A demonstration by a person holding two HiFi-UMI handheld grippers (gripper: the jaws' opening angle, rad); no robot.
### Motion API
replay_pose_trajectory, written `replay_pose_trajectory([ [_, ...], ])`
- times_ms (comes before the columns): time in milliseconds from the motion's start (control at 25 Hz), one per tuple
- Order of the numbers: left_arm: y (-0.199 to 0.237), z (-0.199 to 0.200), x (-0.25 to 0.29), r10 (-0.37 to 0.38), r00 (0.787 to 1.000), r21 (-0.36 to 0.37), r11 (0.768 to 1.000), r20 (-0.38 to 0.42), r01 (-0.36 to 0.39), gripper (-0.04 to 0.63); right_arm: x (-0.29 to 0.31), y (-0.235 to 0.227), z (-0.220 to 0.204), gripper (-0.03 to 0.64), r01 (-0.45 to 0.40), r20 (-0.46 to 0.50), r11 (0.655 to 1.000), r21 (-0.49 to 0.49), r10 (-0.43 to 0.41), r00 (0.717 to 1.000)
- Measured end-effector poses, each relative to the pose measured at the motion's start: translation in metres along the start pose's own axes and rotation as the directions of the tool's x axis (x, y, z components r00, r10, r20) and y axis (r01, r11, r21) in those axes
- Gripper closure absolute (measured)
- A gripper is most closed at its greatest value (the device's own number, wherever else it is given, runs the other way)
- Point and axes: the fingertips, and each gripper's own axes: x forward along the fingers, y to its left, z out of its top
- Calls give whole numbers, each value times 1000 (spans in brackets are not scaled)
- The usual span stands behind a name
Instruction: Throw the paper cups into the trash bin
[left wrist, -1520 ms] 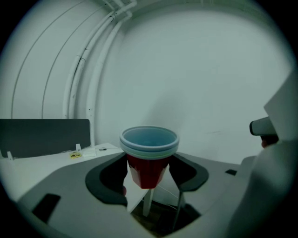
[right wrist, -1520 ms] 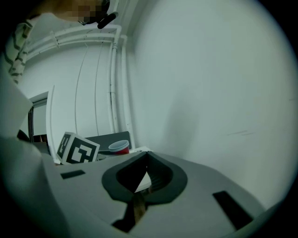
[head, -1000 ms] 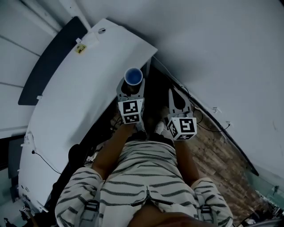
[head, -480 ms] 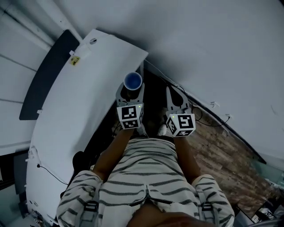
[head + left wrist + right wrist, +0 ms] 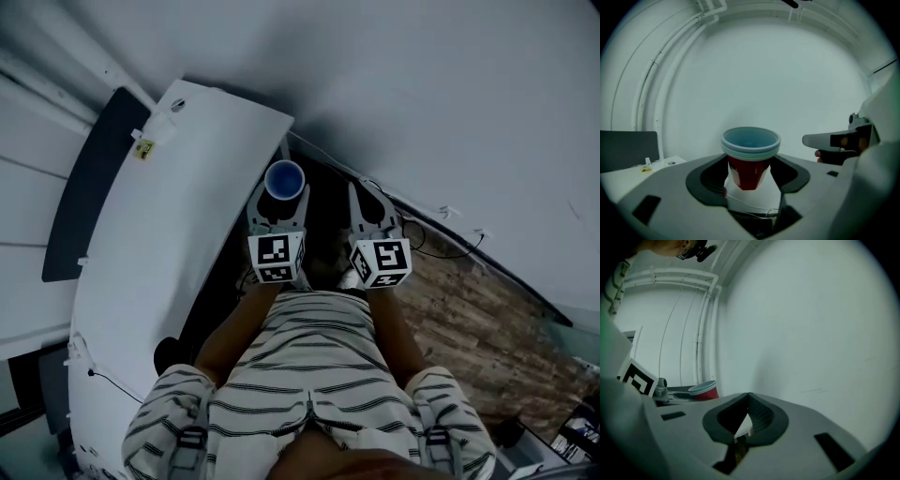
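Left gripper (image 5: 278, 208): fingers clamp stacked red paper cups (image 5: 749, 161), upright.
Right gripper (image 5: 748, 401): fingers together, empty, at 3 o'clock of the left.
Progress: cups in hand (no trash bin visible); drop not yet done.

Two grippers, the left gripper (image 5: 280, 199) and the right gripper (image 5: 364, 193), each with one marker cube. One stack of paper cups (image 5: 750, 157) at the left jaws' 12 o'clock shows at least two nested rims; the exact count is unclear. One white desk (image 5: 169, 234) at 9 o'clock.
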Motion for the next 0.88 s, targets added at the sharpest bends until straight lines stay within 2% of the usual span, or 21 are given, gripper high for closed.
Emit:
replay_pose_trajectory([
  [360,-46,-4,22,-86,996,13,996,-18,86,296,-16,-39,3,606,60,24,998,6,-60,998],
  [880,-89,-32,43,-147,984,1,989,-100,148,296,-33,-78,-21,606,110,-32,993,33,-109,994],
])
